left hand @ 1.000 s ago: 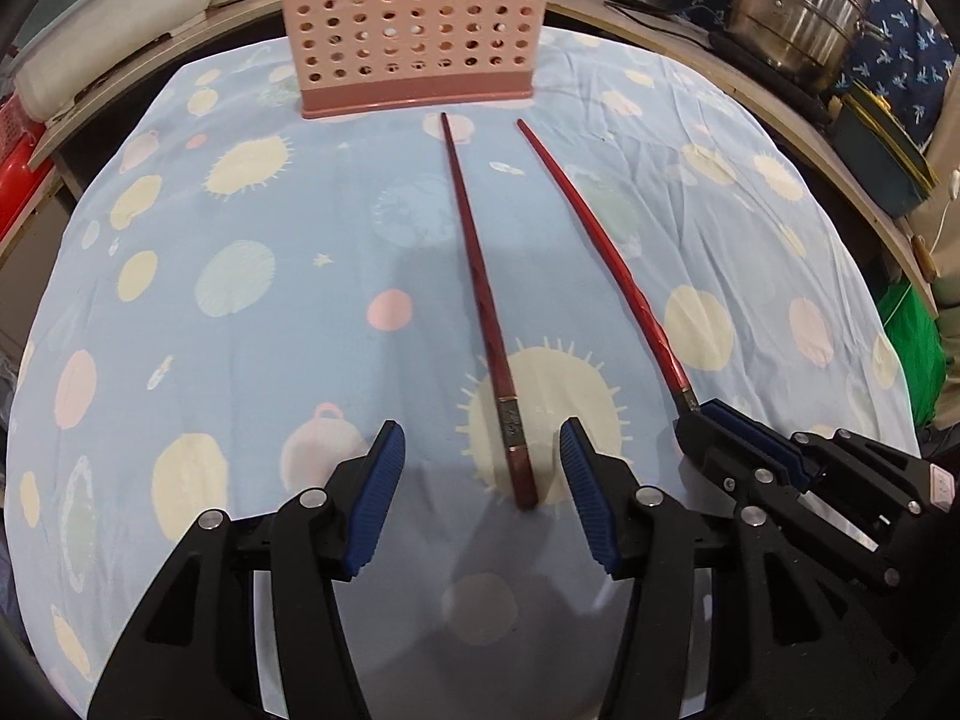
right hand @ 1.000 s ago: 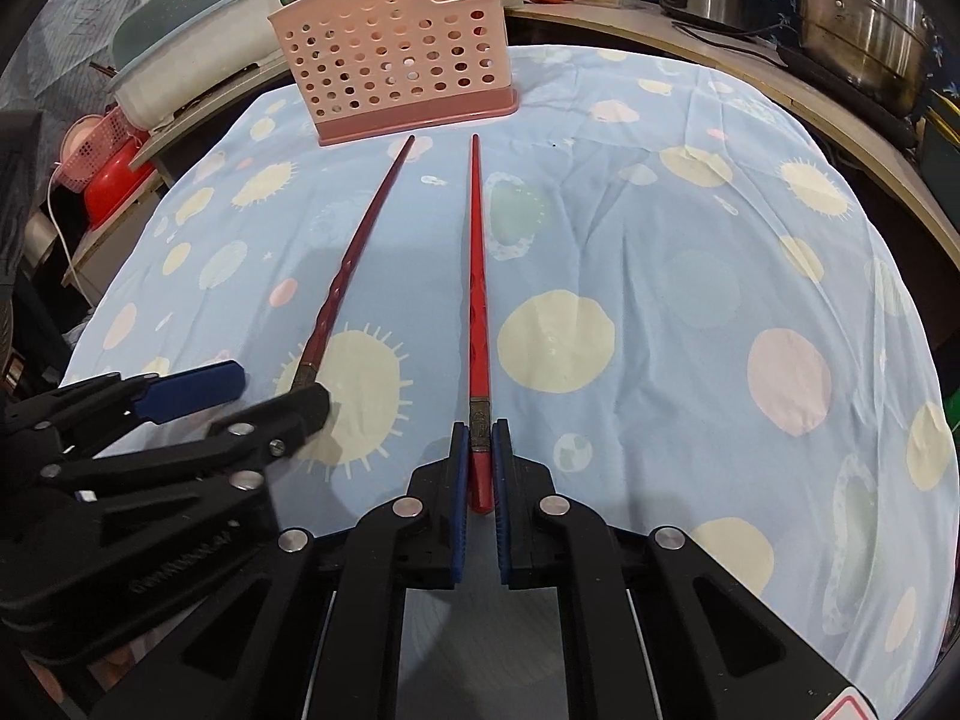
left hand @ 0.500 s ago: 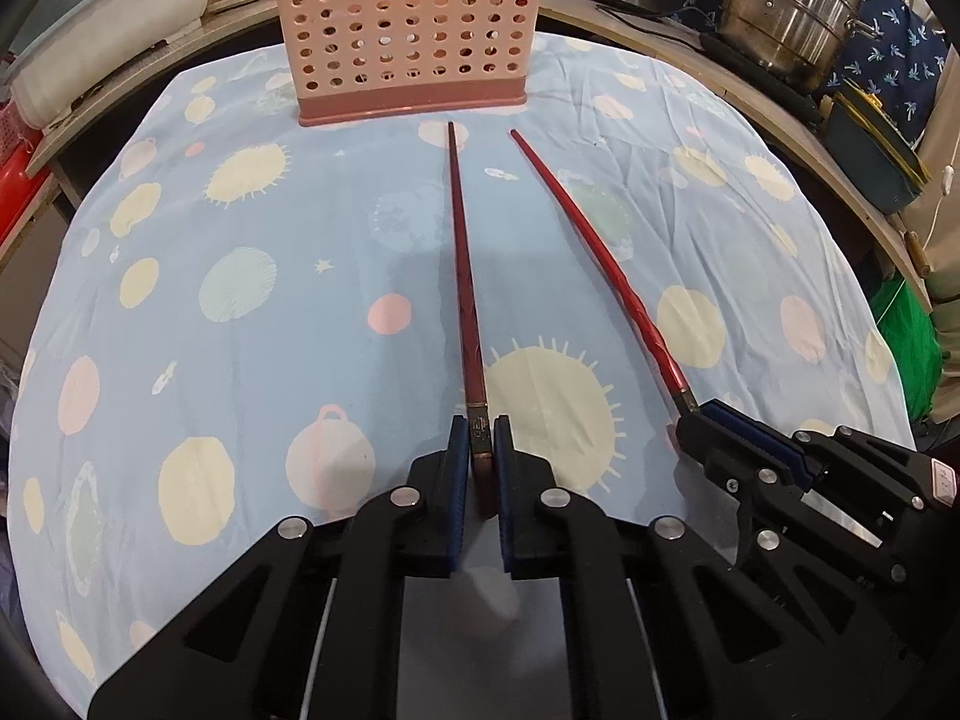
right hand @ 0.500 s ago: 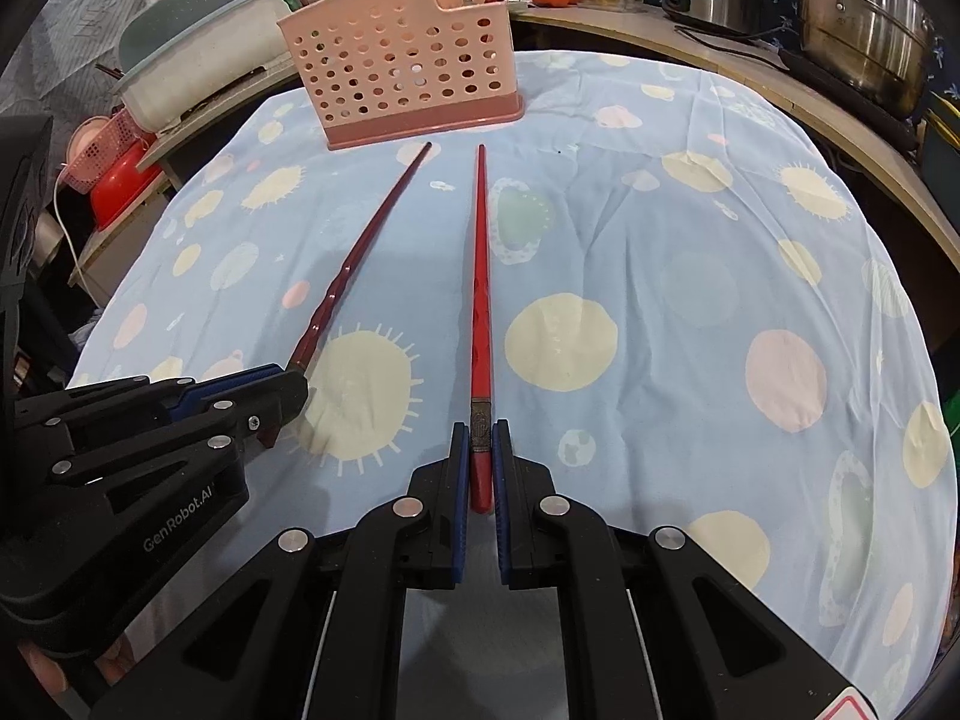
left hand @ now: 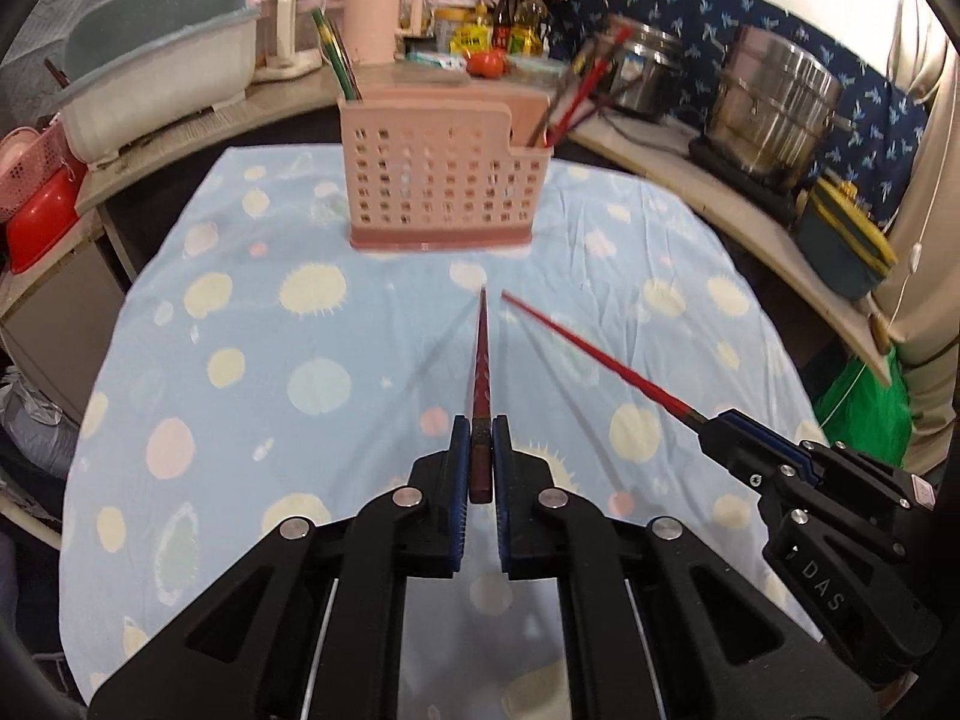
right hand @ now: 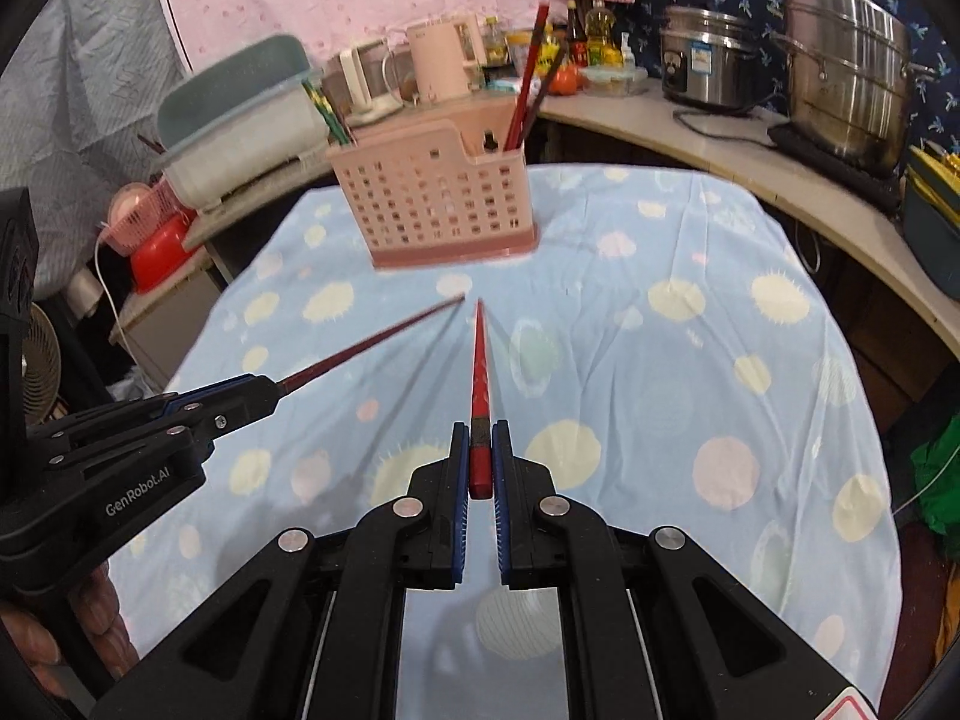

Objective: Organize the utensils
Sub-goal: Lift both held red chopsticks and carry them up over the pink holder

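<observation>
While both chopsticks hang above the spotted cloth (left hand: 240, 360), the left gripper (left hand: 480, 450) is clamped on the dark red chopstick (left hand: 480, 372) and the right gripper (right hand: 480, 456) on the bright red chopstick (right hand: 480, 372), tips toward the pink holder (left hand: 444, 180) at 12 o'clock

Utensil basket (left hand: 441, 180) stands on the table (left hand: 252, 372), upper centre of frame; chopsticks (left hand: 570, 102) stick up from its right compartment. Counter behind: tub (left hand: 150, 66) upper left, pots (left hand: 774, 108) upper right. Two held chopsticks (left hand: 480, 360) (left hand: 594, 354) point toward the basket, above the cloth.
</observation>
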Motion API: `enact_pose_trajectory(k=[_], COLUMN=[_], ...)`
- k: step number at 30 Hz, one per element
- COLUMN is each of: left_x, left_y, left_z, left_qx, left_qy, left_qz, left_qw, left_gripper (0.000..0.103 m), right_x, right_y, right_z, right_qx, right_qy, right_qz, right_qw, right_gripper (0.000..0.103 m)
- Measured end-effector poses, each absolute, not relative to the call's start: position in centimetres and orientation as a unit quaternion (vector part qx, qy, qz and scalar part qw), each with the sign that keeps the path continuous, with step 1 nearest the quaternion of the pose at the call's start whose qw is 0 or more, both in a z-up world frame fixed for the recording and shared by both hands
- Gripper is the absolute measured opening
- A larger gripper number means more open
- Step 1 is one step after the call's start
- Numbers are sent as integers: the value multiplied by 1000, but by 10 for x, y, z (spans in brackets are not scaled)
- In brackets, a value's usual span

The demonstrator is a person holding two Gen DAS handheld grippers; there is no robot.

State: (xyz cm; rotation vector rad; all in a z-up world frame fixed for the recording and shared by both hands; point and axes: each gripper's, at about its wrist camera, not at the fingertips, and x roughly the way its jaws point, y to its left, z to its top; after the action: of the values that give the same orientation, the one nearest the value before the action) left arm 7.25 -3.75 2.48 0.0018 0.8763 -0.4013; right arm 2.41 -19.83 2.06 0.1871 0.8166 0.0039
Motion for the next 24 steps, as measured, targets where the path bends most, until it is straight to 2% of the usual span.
enact_pose_trajectory(k=[24], left_x=[147], left_y=[-24], left_z=[174], left_qx=[-3], left_qy=[276], left_qz=[-164], left_qw=[947], left_gripper=[7], right_x=[92], right_y=[-209], right_z=[180], right_qx=[78], right_qy=[241], right_qz=[28], right_qw=[967], right_gripper=[7])
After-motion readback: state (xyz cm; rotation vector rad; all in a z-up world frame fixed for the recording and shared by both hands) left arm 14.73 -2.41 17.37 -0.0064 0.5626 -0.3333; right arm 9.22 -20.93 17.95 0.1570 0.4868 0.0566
